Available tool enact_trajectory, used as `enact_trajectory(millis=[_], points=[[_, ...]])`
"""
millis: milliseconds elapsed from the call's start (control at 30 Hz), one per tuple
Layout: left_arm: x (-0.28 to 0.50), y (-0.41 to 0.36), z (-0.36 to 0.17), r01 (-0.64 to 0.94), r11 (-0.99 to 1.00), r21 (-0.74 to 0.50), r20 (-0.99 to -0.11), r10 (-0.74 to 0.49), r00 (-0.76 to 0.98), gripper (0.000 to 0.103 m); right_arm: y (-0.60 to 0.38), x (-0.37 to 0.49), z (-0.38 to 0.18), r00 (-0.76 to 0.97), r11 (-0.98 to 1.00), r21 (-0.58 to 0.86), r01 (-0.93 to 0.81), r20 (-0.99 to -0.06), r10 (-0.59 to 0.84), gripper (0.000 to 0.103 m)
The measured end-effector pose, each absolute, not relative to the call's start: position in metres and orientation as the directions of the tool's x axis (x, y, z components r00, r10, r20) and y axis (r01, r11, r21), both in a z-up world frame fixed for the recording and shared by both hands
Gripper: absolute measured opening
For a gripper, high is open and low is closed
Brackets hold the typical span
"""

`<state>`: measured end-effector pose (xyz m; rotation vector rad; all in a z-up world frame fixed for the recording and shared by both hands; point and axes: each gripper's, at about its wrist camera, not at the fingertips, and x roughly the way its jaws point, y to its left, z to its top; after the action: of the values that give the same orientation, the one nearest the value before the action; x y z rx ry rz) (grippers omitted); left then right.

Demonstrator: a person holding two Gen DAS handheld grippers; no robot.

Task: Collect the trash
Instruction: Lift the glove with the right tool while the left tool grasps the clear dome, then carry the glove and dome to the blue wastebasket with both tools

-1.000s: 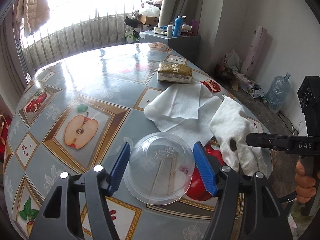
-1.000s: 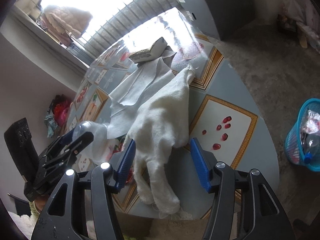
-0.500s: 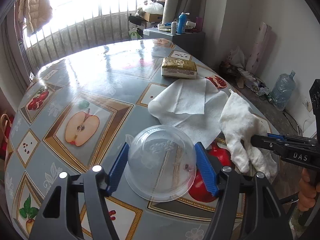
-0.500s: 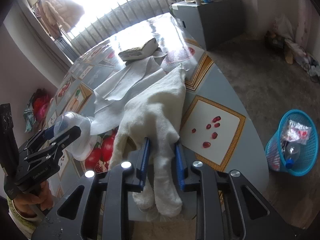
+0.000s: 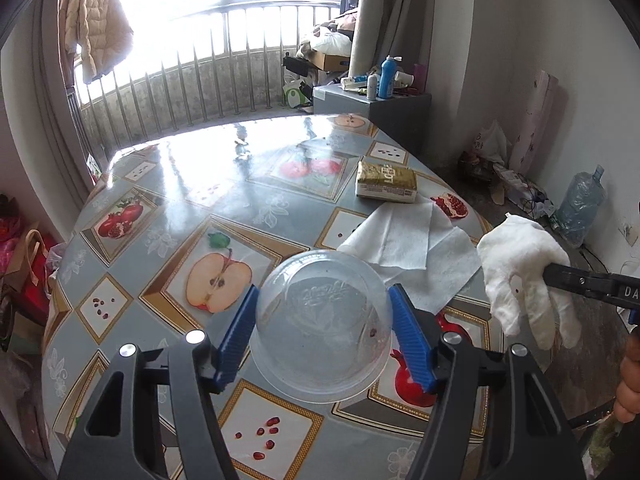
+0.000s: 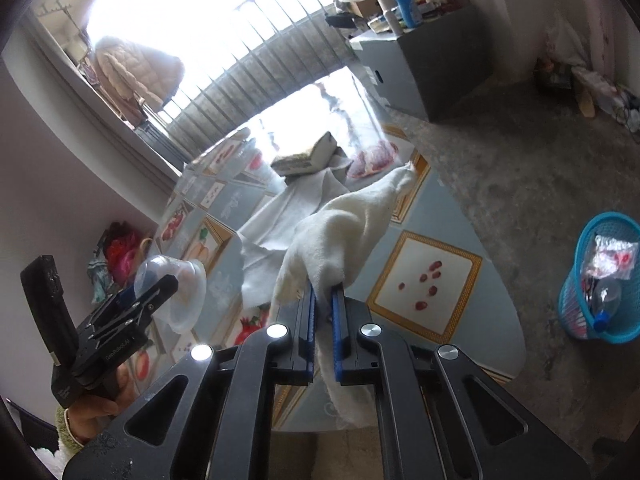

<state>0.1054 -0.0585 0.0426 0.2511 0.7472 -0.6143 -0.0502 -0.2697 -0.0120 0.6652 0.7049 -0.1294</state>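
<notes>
- Trash here means a clear plastic dome lid (image 5: 324, 324), pinched across its width by the left gripper (image 5: 323, 334), and a white glove-shaped cloth (image 6: 340, 236), pinched by the right gripper (image 6: 323, 300); both hang above the table (image 5: 168, 184).
- Neither is binned yet; the blue basket (image 6: 576, 312) on the floor already holds scraps.
- White paper sheets (image 5: 404, 240) lie on the table, apparently left to collect.
- The lid is transparent and faintly smudged; the cloth is limp and fuzzy.

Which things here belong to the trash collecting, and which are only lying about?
Belong to the job:
- clear plastic cup, held in the left gripper
- white glove, pinched in the right gripper
- white paper napkins on the table
- blue trash basket on the floor

Lying about:
- gold packet
- hanging jacket
- big water bottle
- blue bottle
</notes>
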Motion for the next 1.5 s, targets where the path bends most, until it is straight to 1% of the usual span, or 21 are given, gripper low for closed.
enact_trajectory(millis=[233,367,600,933,1100,1267,1400,1500], points=[[0.100,-0.045,0.074,0.591,0.807,-0.012,-0.636,-0.462,0.618,0.064,-0.263,-0.058,0.028,0.829,0.806,0.530,0.265,-0.552,0.090,0.005],[0.096,-0.043,0.084,0.595,0.803,-0.022,-0.616,-0.480,0.624,0.064,-0.261,-0.063,0.041,0.851,0.804,0.538,0.252,-0.519,0.081,0.005],[0.086,-0.045,0.100,0.611,0.792,-0.025,-0.579,-0.509,0.637,0.064,-0.259,-0.066,0.047,0.869,0.806,0.543,0.235,-0.489,0.076,0.005],[0.072,-0.061,0.111,0.656,0.754,-0.036,-0.556,-0.560,0.614,0.064,-0.269,-0.083,0.050,0.893,0.794,0.557,0.241,-0.448,0.043,0.005],[0.058,-0.092,0.120,0.725,0.687,-0.052,-0.542,-0.629,0.557,0.064,-0.291,-0.105,0.052,0.905,0.766,0.576,0.284,-0.425,-0.016,0.005],[0.035,-0.151,0.127,0.826,0.561,-0.060,-0.538,-0.715,0.446,0.064,-0.322,-0.141,0.052,0.899,0.730,0.573,0.373,-0.418,-0.131,0.005],[0.004,-0.210,0.125,0.904,0.423,-0.060,-0.555,-0.767,0.322,0.064,-0.359,-0.183,0.048,0.856,0.676,0.547,0.493,-0.445,-0.263,0.005],[-0.027,-0.258,0.115,0.954,0.289,-0.073,-0.573,-0.795,0.197,0.064,-0.392,-0.214,0.036,0.800,0.616,0.525,0.587,-0.495,-0.340,0.005]])
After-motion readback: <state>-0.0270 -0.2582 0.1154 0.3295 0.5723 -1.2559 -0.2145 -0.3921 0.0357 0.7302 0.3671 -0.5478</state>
